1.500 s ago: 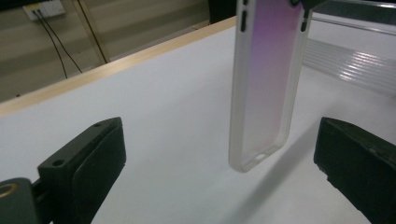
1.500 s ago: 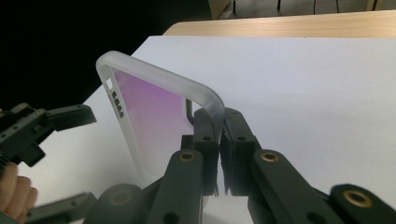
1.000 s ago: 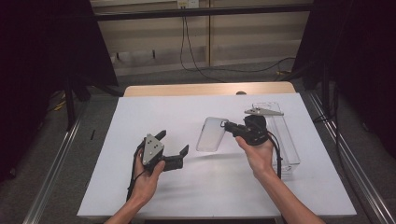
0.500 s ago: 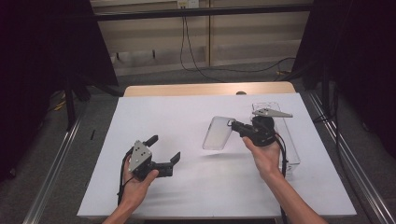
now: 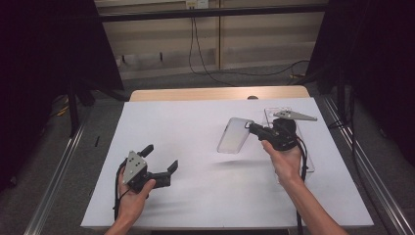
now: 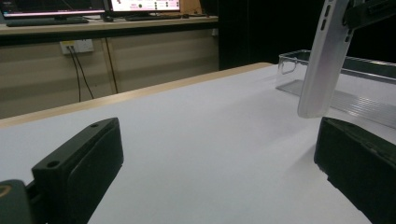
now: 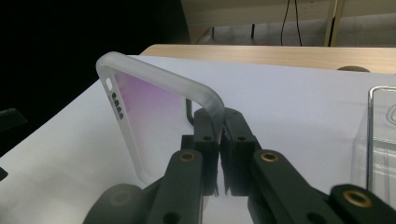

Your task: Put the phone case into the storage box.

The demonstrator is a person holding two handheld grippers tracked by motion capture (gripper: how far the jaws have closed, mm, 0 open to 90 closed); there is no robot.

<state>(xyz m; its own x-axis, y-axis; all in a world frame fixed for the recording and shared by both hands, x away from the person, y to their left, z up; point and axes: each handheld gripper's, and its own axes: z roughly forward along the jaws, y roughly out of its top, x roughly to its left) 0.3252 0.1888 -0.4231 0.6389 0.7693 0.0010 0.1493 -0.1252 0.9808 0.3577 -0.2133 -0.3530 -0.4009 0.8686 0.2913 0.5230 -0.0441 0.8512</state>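
A lab or recording room is suggested. A white table (image 5: 205,127) is framed by black curtains (image 5: 44,58) and metal floor rails (image 5: 54,188), and cables (image 5: 200,49) are hung down a plain panelled wall (image 5: 264,44). Lit monitors (image 6: 51,5) and a wall socket (image 6: 74,45) are seen above a desk (image 6: 107,25) beyond the table.

a frosted translucent plastic phone case (image 5: 235,135) with rounded corners hangs tilted above the white table, one edge pinched, just beside a clear tray.
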